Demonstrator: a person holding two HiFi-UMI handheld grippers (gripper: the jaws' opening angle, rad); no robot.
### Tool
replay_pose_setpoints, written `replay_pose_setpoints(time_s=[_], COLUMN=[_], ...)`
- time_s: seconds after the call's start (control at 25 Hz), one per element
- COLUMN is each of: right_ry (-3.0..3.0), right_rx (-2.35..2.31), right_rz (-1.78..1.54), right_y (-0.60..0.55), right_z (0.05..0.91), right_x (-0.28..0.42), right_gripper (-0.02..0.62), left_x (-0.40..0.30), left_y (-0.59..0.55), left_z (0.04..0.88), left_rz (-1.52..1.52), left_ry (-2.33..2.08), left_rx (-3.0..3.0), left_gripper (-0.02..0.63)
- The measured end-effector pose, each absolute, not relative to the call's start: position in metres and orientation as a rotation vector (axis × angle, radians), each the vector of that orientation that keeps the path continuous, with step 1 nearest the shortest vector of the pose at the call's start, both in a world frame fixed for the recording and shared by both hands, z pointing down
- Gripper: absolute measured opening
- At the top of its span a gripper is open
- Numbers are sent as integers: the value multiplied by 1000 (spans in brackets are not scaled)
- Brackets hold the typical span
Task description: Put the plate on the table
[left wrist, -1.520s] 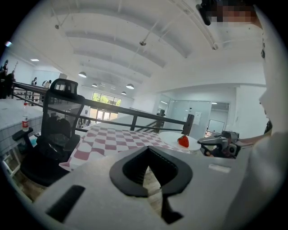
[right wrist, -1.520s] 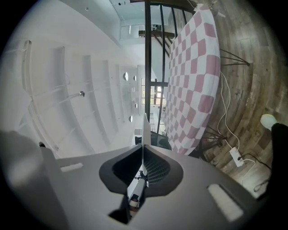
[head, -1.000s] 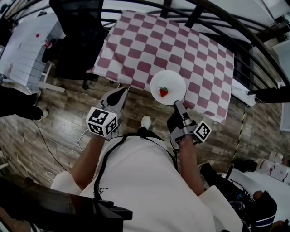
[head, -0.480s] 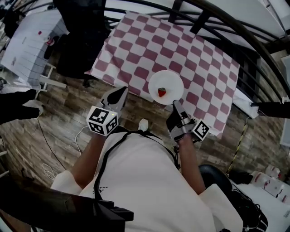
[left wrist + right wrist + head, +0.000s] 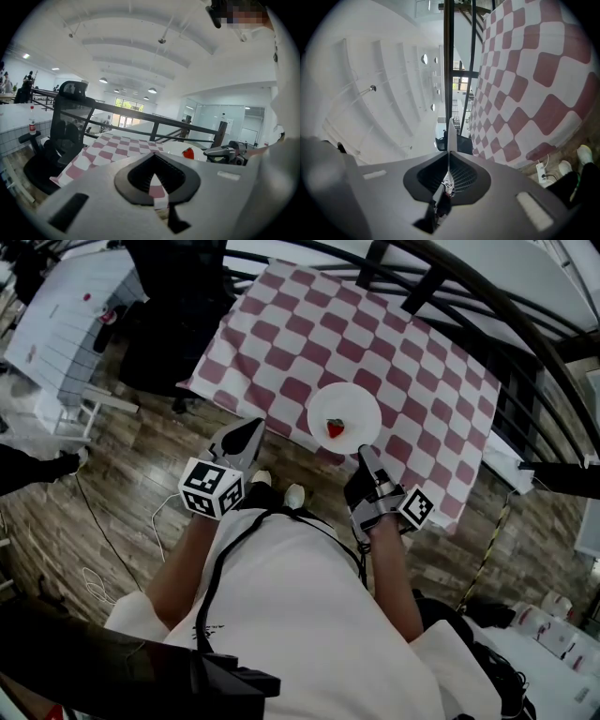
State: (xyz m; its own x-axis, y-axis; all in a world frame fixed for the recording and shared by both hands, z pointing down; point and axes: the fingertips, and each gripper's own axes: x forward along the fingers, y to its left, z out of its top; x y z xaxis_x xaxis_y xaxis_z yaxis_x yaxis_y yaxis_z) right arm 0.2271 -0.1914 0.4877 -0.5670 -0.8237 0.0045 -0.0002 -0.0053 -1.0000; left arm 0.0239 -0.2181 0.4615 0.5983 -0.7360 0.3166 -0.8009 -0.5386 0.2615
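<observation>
A white plate (image 5: 344, 411) with a red strawberry (image 5: 336, 428) on it hangs over the near edge of the table, which has a pink-and-white checked cloth (image 5: 375, 343). My right gripper (image 5: 366, 457) is shut on the plate's near rim. In the right gripper view the plate (image 5: 450, 133) shows edge-on as a thin white line between the jaws (image 5: 449, 157). My left gripper (image 5: 251, 432) is shut and empty, over the floor just left of the plate. The left gripper view shows its tip (image 5: 153, 159), the plate (image 5: 174, 149), the strawberry (image 5: 188, 153) and the right gripper (image 5: 227, 153).
A black office chair (image 5: 173, 320) stands at the table's left end. Black metal rails (image 5: 441, 282) cross above the table's far side. A white counter (image 5: 56, 320) is at far left. A cable and power strip (image 5: 164, 512) lie on the wooden floor beside my shoes (image 5: 296, 494).
The view has closed in on the table. The plate, still in my right gripper, now lies further over the checked cloth. The left gripper keeps its place beside it.
</observation>
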Motion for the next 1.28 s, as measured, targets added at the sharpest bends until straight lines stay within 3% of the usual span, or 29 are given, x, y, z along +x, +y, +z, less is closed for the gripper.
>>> replay_pose_setpoints(time_s=[1.28], right_ry=[1633], right_rx=[-905], right_rz=[-1741], right_y=[-248], right_z=[601], right_x=[163], right_gripper=[18], left_x=[-8], left_y=[-269], left_z=[546], left_rz=[377], left_ry=[-1128], left_rx=[2400], left_gripper=[6])
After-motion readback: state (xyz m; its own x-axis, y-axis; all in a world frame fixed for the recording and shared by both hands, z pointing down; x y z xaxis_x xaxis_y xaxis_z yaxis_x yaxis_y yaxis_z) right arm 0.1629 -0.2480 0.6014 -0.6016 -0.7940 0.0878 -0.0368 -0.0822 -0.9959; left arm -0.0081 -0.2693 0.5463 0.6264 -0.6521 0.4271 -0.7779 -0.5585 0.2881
